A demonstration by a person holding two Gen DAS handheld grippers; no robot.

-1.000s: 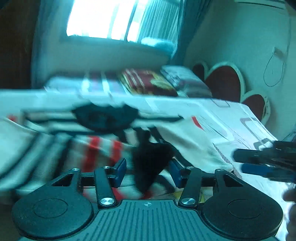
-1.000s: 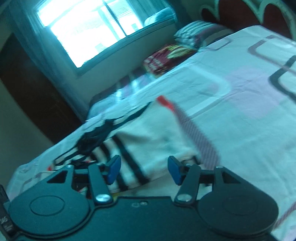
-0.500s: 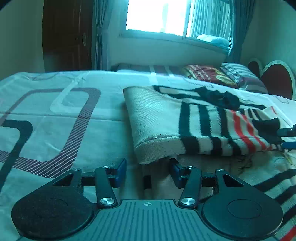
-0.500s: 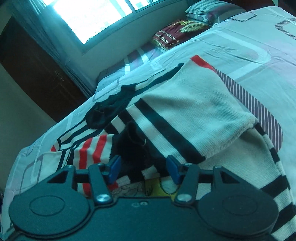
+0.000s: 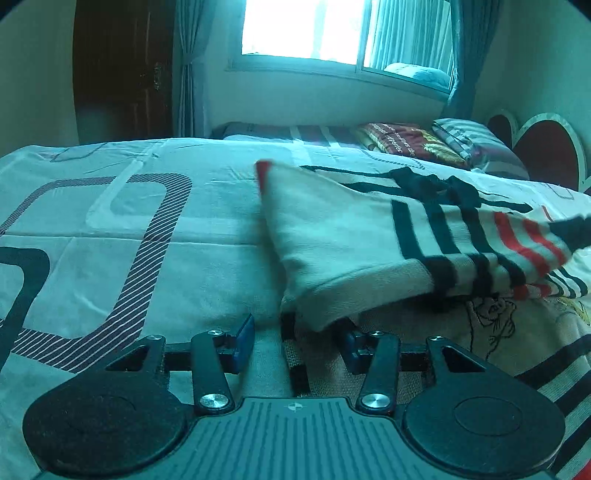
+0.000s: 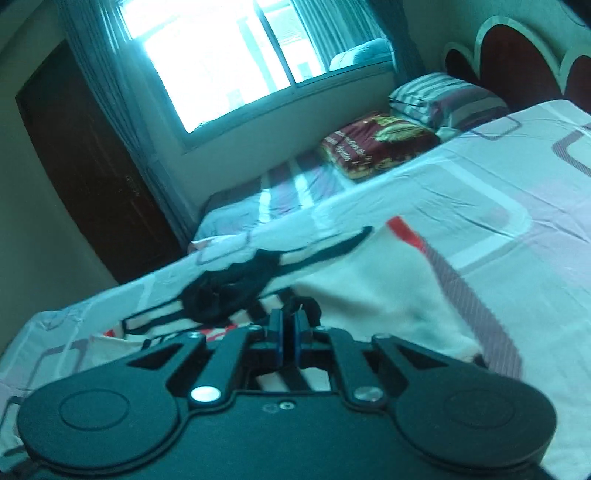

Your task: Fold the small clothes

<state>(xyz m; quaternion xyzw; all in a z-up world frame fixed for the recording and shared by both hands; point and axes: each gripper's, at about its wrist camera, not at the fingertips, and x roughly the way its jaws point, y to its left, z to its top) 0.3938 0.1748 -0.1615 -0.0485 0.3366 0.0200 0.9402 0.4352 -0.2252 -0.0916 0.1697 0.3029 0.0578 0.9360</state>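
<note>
A cream knit sweater [image 5: 332, 236] with black and red stripes and a black collar lies on the bed, one sleeve folded across its body. My left gripper [image 5: 295, 339] is open, low over the sweater's near edge, with cloth between the fingers. In the right wrist view my right gripper [image 6: 290, 334] is shut on the dark end of the sweater's sleeve [image 6: 308, 306]; the sweater [image 6: 388, 306] spreads beyond it, its black collar [image 6: 229, 291] to the left.
The bed sheet [image 5: 110, 229] has grey and black rounded-square patterns. Pillows [image 5: 410, 144] lie at the far side by the headboard [image 5: 546, 144]. A window [image 5: 303, 29] and a dark door [image 5: 122, 70] are behind.
My right gripper has shut on the sleeve end. My left gripper first swung to the sweater's left side, then moved a little nearer its edge. The folded sleeve has shifted.
</note>
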